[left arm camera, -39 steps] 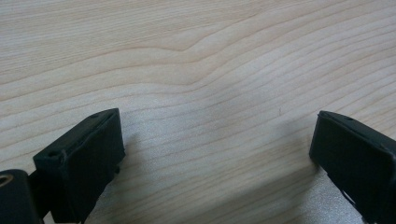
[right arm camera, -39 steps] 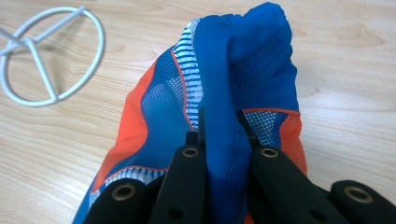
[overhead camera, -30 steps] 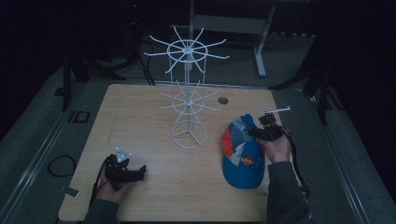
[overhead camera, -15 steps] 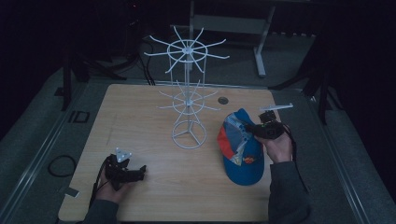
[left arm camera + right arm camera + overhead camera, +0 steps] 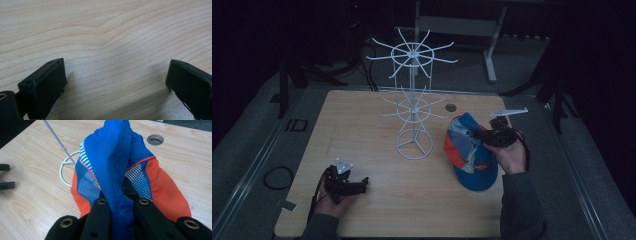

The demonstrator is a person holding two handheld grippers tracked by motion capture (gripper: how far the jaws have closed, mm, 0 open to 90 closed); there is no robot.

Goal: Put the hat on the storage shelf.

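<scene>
**Jaws clamped on cap, lifting off the table**

Pinched tight, the right gripper [image 5: 117,207] holds a fold of the blue-and-orange cap [image 5: 472,150]; the left gripper [image 5: 346,184] rests on the table [image 5: 362,125] with jaws wide apart and nothing between them. Compared with a second ago, the cap's crown has risen and tipped up toward the white wire rack [image 5: 413,100], its brim end low near the wood. That looks like the start of carrying it to a rack arm. Light wood tabletop, dark room beyond
</scene>
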